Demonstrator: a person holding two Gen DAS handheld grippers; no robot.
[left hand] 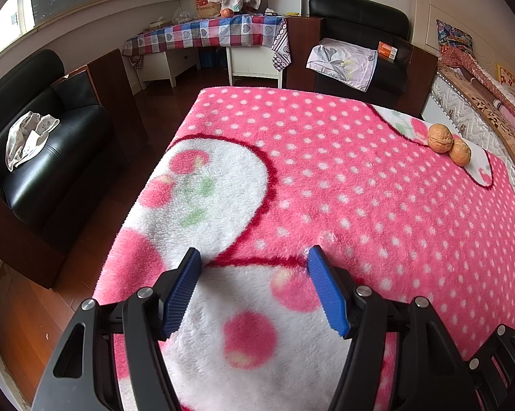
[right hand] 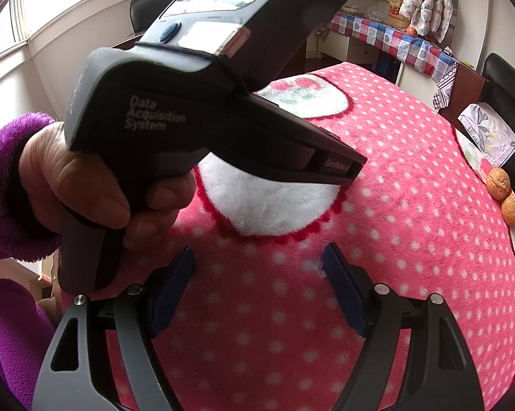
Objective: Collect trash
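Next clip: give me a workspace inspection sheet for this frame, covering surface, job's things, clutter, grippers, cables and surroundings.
Surface: pink polka-dot fleece blanket with white cherry-print patches.
Job's things: two walnuts touching, near the blanket's far right edge; no bin or bag seen.
Clutter: nothing else seen on the blanket.
Grippers: left gripper open, empty, over a white patch; right gripper open, empty; left hand holds the left unit.
Cables: nothing seen.
Surroundings: black armchair with crumpled cloth, checked-cloth table, second black chair, bed on the right.
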